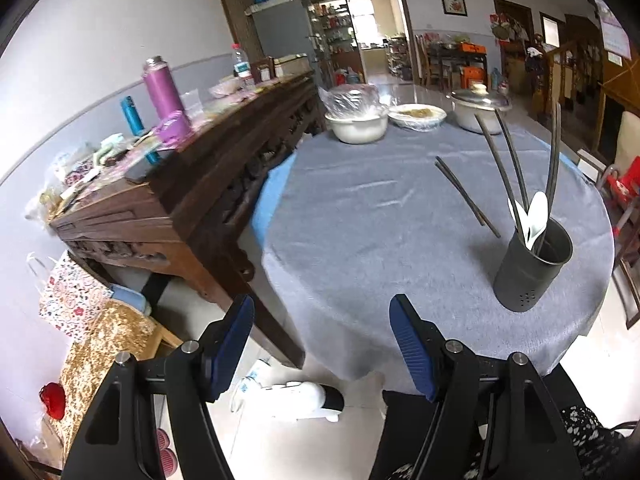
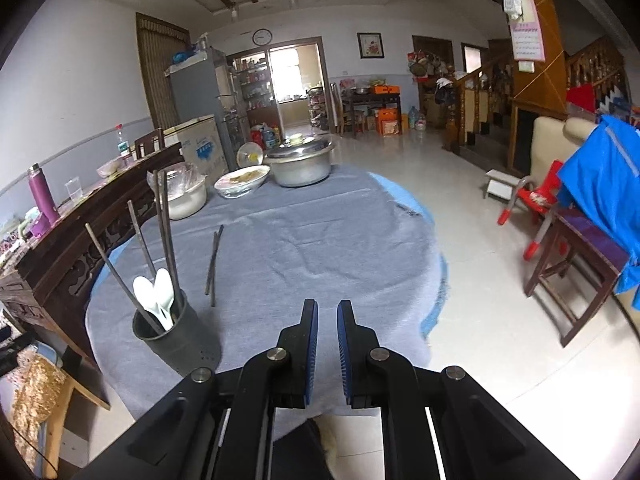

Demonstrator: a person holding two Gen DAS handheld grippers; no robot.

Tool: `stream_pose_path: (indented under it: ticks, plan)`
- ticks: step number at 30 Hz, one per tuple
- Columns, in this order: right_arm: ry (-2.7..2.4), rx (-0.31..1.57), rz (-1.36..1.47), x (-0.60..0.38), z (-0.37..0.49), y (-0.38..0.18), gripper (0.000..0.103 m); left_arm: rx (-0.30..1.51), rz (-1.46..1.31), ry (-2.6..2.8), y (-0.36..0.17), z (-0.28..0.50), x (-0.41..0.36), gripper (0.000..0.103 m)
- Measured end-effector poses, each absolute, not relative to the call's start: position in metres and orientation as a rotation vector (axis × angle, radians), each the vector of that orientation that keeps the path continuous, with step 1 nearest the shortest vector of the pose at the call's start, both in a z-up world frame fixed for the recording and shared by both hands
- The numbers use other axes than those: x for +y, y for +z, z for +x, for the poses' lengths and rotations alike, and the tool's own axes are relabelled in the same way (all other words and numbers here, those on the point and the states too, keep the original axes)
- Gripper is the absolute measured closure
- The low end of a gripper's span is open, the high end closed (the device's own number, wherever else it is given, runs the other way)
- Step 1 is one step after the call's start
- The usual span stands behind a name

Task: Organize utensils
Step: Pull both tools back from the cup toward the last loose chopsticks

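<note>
On the grey tablecloth (image 2: 320, 240), a loose pair of dark chopsticks (image 2: 214, 264) is found lying flat, just beside the dark utensil holder (image 2: 180, 340), in which white spoons (image 2: 154, 294) and further chopsticks are already stood. The left gripper (image 1: 322, 346) is held spread and empty; the right gripper (image 2: 327, 350) is nearly pressed together, with nothing pinched. A tipped holder is judged likely if its leaning handles are struck during the reach.

Across my worktop's grey cloth (image 2: 320, 248) sit a wrapped white bowl (image 1: 356, 126), a covered plate (image 1: 417, 115) and a lidded pot (image 2: 301, 162). On the sideboard (image 1: 192, 196) to my left stands a purple flask (image 1: 162, 88). A red chair (image 2: 534, 200) stands on my right.
</note>
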State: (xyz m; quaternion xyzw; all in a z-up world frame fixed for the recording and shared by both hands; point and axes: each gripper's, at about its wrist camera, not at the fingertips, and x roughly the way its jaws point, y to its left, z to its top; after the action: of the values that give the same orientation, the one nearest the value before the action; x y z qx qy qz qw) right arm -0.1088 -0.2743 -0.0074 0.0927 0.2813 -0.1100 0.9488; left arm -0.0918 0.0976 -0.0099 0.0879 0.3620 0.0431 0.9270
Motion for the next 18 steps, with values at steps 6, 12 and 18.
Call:
stream_pose_path:
  ticks: [6, 12, 18]
  plan:
    - [-0.282, 0.541, 0.129, -0.281, -0.129, 0.014, 0.092, 0.75, 0.153, 0.148, 0.004, -0.106, 0.129, 0.031]
    - [-0.276, 0.508, 0.054, -0.271, -0.117, 0.049, 0.092, 0.719, 0.152, 0.173, 0.028, -0.105, 0.147, 0.031]
    - [-0.151, 0.441, 0.027, -0.249, -0.07, 0.083, 0.082, 0.584, 0.148, 0.066, 0.069, -0.061, 0.131, 0.025]
